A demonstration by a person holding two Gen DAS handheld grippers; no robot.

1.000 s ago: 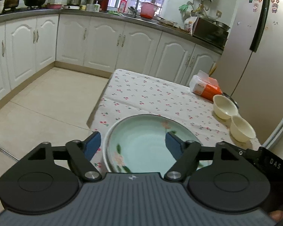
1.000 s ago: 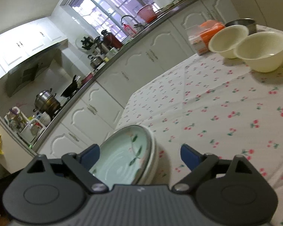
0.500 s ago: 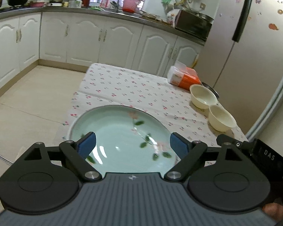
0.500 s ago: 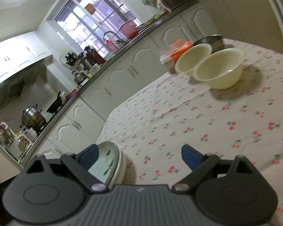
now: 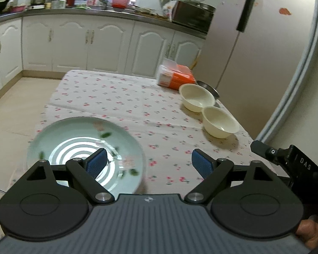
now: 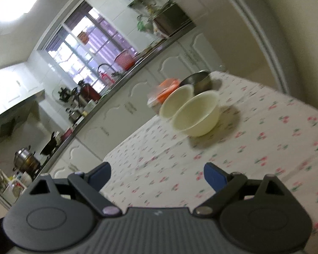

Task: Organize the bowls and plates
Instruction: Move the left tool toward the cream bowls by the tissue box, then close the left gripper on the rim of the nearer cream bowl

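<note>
Pale-green china, the flowered plate [image 5: 84, 148] lies at seven o'clock on the cherry-print tablecloth [image 5: 125, 103], near the table's close edge, with nothing gripping it. Two cream bowls, the nearer bowl [image 5: 220, 121] and the farther bowl [image 5: 196, 97], sit side by side, rims close or touching, at two o'clock, well apart from the plate; from the right wrist they appear at one o'clock, the nearer [image 6: 196, 116] overlapping the farther [image 6: 176, 100]. Behind them we see an orange tissue pack [image 5: 176, 77] and a steel bowl [image 5: 208, 87].

Our left gripper [image 5: 149, 162] hangs over the cloth with jaws spread wide, its left pad above the plate's right half, pinching nothing. Our right gripper [image 6: 158, 174] is likewise spread and empty, aimed towards the bowls.

We judge the plates settled and the bowls the step in hand: the next move calls for the right claw to reach the nearer bowl, straddle its rim and nest it into its neighbour.

Against the view a half-second ago, the plate has slid from between the left pads to their left, and it has dropped out of the right wrist's view altogether, while the bowls loom larger there, blurred by motion.
</note>
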